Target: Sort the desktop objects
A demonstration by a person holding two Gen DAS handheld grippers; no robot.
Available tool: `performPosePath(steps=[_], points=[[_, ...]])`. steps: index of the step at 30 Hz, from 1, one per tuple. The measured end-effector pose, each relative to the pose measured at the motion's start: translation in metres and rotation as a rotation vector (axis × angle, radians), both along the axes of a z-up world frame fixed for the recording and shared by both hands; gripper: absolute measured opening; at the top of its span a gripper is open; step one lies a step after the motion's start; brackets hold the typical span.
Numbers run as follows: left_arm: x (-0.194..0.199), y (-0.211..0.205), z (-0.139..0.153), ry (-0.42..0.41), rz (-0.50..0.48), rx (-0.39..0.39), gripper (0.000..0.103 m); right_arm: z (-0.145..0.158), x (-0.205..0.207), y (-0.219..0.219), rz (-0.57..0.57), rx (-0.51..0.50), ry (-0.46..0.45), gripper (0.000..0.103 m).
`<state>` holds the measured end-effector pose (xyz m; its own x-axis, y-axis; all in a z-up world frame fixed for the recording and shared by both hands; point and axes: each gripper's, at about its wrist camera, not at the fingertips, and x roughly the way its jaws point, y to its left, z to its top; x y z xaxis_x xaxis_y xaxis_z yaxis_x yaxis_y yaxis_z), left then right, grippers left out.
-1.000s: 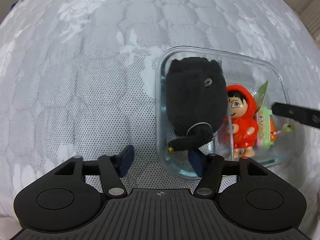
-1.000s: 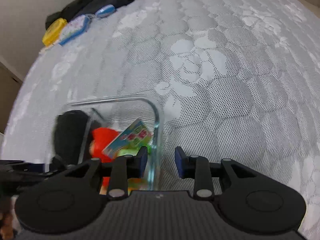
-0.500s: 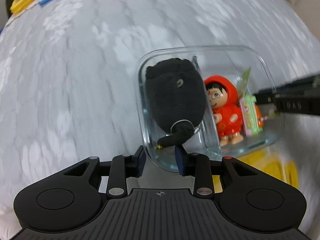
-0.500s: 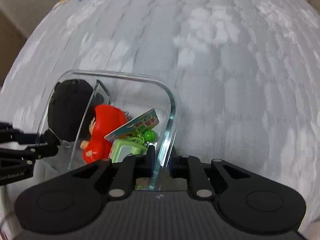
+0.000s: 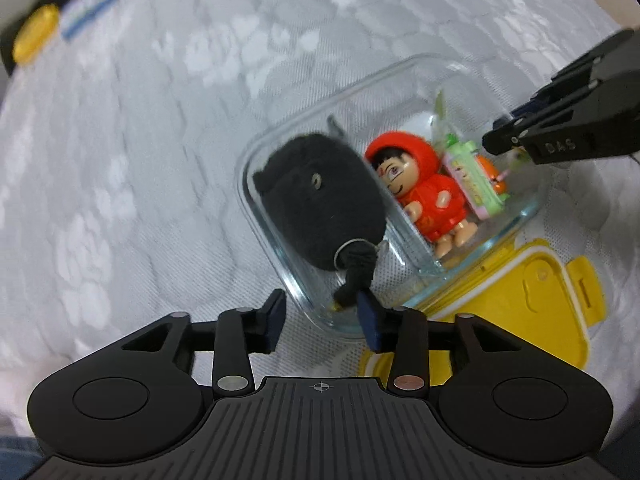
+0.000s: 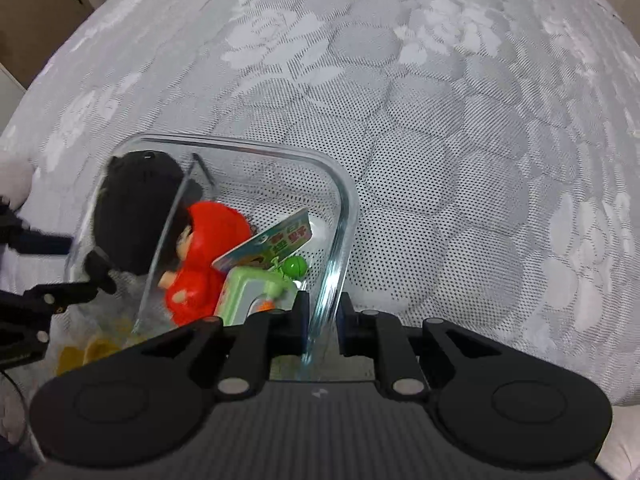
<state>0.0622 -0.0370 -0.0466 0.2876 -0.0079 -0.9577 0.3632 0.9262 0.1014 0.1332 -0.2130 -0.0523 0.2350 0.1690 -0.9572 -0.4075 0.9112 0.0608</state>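
A: What does everything rest on?

B: A bed, its pale grey quilted mattress surface (image 6: 420, 128) stitched in rounded cells with white woven flowers and a fine dotted mesh.

A: And around it?

B: At the upper left of the right wrist view, brown wooden furniture (image 6: 36, 4) stands beyond the edge. The light is soft and even; the left wrist view is blurred.

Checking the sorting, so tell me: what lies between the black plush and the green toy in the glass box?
The red-hooded figure lies between the black plush and the green toy, clearest in the left wrist view.
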Motion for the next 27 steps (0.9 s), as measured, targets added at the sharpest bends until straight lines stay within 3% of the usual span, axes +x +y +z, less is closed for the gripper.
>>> performPosePath(steps=[3,7,11,15,20,24,27], points=[[-0.017,0.002,0.012,0.022,0.033,-0.036,0.066,0.022,-0.014,-0.01,-0.032,0.024,-0.02,0.017],[-0.035,0.003,0.016,0.094,0.075,-0.039,0.069,0.049,-0.043,-0.021,-0.097,0.057,-0.021,0.03],[-0.045,0.001,0.025,0.165,0.1,-0.077,0.089,0.067,-0.074,-0.022,-0.193,0.059,-0.014,0.034],[-0.054,-0.011,0.041,0.097,0.008,-0.101,0.093,0.089,-0.094,-0.026,-0.273,0.129,-0.009,0.052],[-0.039,-0.01,0.029,0.083,-0.002,-0.138,0.094,0.092,-0.089,-0.023,-0.288,0.055,-0.004,0.049],[-0.015,-0.008,0.011,0.169,0.073,-0.2,0.094,0.083,-0.083,-0.03,-0.353,0.022,0.077,0.04],[-0.017,-0.014,0.01,0.081,0.052,-0.124,0.094,0.086,-0.075,-0.031,-0.368,0.059,0.12,0.04]])
